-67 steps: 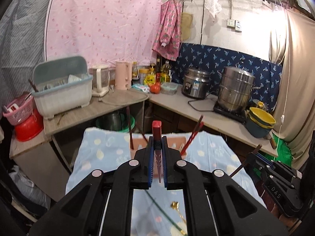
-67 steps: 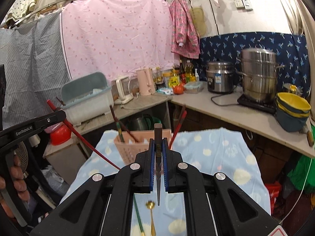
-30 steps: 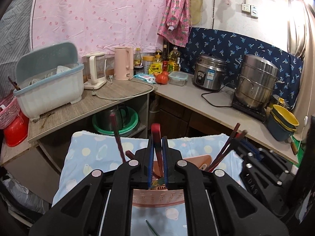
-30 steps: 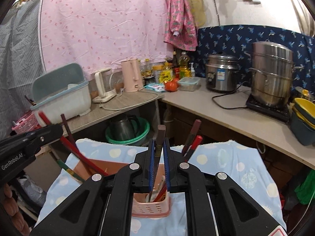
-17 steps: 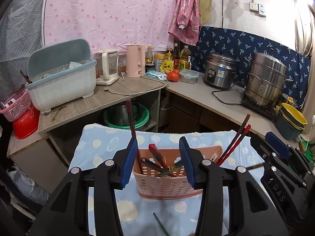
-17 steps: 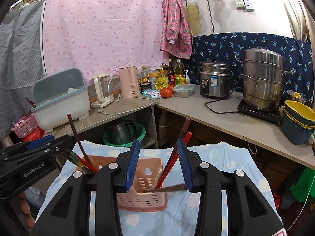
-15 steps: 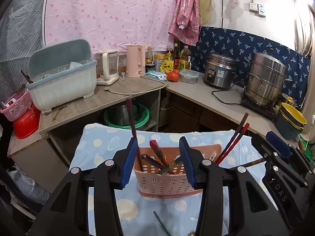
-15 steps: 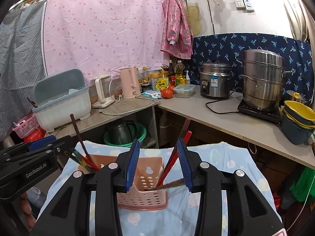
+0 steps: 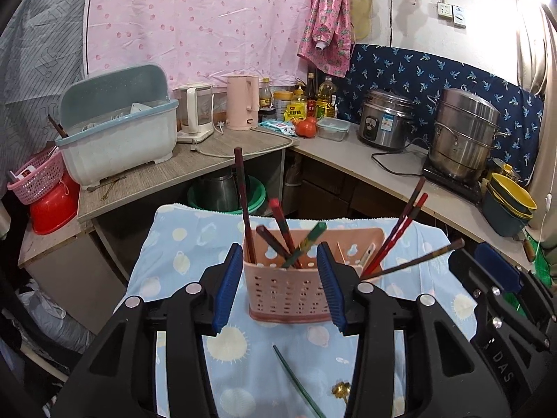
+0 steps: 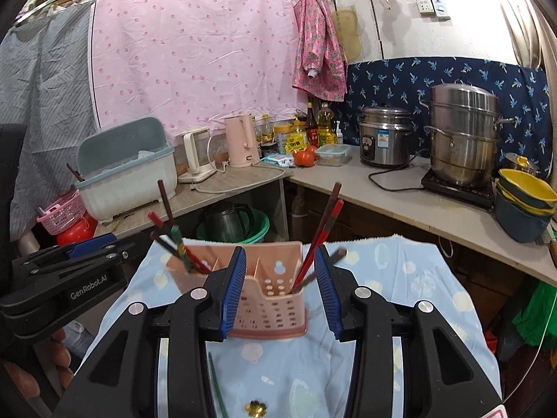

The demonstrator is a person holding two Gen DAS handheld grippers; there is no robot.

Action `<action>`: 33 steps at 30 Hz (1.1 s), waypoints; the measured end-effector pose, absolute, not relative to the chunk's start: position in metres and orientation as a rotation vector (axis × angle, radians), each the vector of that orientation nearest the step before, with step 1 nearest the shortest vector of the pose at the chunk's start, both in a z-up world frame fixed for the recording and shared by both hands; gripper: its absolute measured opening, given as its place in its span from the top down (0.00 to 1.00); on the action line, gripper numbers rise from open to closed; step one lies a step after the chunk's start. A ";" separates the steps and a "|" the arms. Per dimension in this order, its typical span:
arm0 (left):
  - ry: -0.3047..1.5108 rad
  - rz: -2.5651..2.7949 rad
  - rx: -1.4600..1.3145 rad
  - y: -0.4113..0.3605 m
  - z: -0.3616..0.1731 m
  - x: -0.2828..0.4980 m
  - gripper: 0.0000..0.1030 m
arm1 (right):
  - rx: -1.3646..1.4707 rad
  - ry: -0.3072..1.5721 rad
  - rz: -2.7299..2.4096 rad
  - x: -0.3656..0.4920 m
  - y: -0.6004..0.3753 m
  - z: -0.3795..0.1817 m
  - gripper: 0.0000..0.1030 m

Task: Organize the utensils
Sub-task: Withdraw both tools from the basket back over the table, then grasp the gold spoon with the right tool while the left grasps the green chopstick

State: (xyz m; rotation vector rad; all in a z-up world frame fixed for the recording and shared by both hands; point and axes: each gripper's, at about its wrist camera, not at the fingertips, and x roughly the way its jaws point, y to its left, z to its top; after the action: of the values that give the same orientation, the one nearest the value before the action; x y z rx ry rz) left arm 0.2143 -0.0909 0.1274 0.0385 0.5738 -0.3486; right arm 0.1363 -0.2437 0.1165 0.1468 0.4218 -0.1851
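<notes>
both grippers, left gripper (image 9: 282, 280) and right gripper (image 10: 278, 287), hang released before the basket (image 9: 287, 294) at twelve o'clock. one green chopstick (image 9: 296, 383) lies at six o'clock, pointing toward the basket, nearer the left.

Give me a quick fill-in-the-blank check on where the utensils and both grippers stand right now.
1. Both the left gripper and right gripper have their jaws ____.
2. The chopsticks stand inside the ____ caddy.
3. A single ____ chopstick lies loose on the blue cloth.
4. Near it on the cloth lies a small ____-coloured spoon.

Missing words: open; pink; green; gold
</notes>
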 end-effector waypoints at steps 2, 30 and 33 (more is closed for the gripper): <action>0.580 -0.354 0.040 -0.089 0.123 0.206 0.59 | 0.151 0.435 -0.184 0.128 -0.242 0.109 0.61; 0.867 -0.332 0.023 -0.054 -0.038 0.109 0.59 | 0.189 0.812 -0.146 0.050 -0.202 -0.061 0.66; 0.883 -0.326 0.010 -0.049 -0.043 0.108 0.59 | 0.175 0.839 -0.140 0.056 -0.198 -0.066 0.72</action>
State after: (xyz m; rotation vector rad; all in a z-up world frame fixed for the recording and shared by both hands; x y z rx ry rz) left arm 0.1082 -0.0493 -0.0434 0.0099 0.8826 -0.3255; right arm 0.0555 -0.1977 -0.0660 0.1750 0.8386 -0.1397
